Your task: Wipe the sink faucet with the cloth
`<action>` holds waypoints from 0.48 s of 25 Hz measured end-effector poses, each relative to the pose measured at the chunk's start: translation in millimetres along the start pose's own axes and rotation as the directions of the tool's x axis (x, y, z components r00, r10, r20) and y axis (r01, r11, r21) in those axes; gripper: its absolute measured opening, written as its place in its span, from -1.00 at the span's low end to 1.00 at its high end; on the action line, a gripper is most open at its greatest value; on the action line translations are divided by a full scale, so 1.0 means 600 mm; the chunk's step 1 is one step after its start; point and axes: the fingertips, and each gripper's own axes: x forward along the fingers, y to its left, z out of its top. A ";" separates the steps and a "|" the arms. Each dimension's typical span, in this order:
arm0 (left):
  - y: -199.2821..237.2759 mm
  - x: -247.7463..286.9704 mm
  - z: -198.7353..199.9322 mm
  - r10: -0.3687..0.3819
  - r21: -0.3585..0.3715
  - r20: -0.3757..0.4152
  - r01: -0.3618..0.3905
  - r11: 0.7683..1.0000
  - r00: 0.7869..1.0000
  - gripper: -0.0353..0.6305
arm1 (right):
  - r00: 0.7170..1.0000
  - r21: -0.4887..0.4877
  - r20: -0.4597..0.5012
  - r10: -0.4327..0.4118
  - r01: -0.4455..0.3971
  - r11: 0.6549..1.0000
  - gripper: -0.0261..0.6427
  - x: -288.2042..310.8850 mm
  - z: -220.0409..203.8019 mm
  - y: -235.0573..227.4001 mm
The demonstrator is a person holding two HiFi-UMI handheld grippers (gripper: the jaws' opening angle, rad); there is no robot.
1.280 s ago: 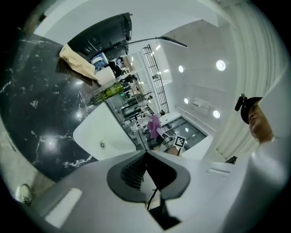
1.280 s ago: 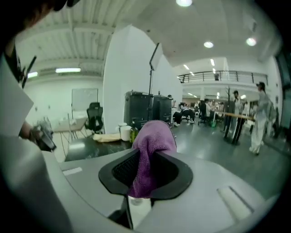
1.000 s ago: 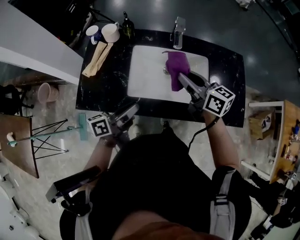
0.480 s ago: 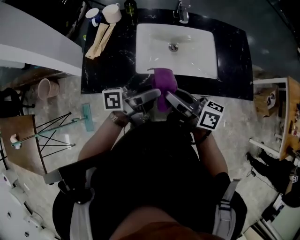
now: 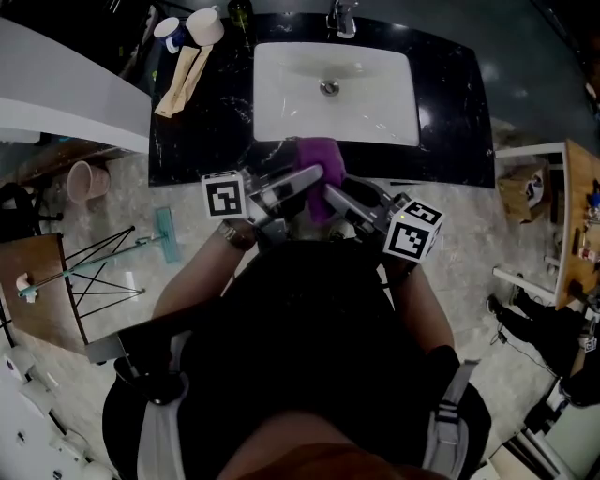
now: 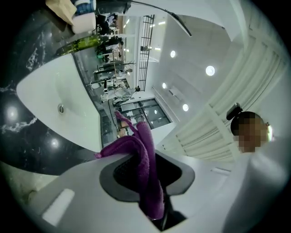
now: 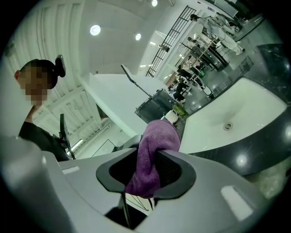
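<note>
- The faucet [image 5: 339,17] is cut off by the top edge of the head view. It stands well ahead of both grippers, across the sink [image 5: 375,103], and nothing touches it.
- The person's hands are mostly hidden under the grippers and by the dark torso; only the left wrist and forearm show clearly.
- The cloth [image 5: 319,155] is bunched where the two tips meet, so its lower end cannot be seen from above.
- The left gripper [image 5: 314,173] is held close to the body at the near edge of the counter [image 5: 206,122]. It is about level and angled inward toward the right one.
- In its own view the left gripper [image 6: 150,168] has just been closing. The cloth [image 6: 141,145] runs down through the narrow gap, pinched between the pads.
- The right gripper [image 5: 330,189] comes in from the other side, also about level, with its tip just beside the left tip.
- In its own view the right gripper [image 7: 145,168] has just been opening. The cloth [image 7: 157,136] hangs between the jaws against one pad, and a dark gap separates it from the other, so it is not clamped.
- The sink [image 7: 236,113] lies ahead of this gripper and off to its side.
</note>
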 end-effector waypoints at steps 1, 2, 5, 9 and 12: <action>0.001 0.005 0.002 0.000 -0.009 0.019 0.000 1.000 1.000 -0.63 | 1.000 -0.001 0.002 0.002 -0.002 1.000 -0.48 -0.008 0.003 -0.004; 0.002 0.009 0.006 0.003 -0.014 0.042 -0.002 1.000 0.999 -0.63 | 1.000 0.003 0.007 0.004 -0.004 1.000 -0.41 -0.018 0.007 -0.008; 0.001 0.017 0.018 0.020 0.006 0.100 -0.021 1.000 0.995 -0.63 | 0.999 0.041 0.052 -0.001 -0.001 0.999 -0.41 -0.064 0.019 -0.029; 0.002 0.033 0.022 0.076 0.074 0.137 -0.087 0.993 0.988 -0.63 | 0.993 0.086 0.113 -0.020 0.011 0.996 -0.89 -0.131 0.040 -0.065; 0.004 0.047 0.027 0.127 0.125 0.158 -0.147 0.981 0.979 -0.63 | 0.993 0.104 0.115 -0.004 -0.008 0.995 -0.89 -0.168 0.048 -0.082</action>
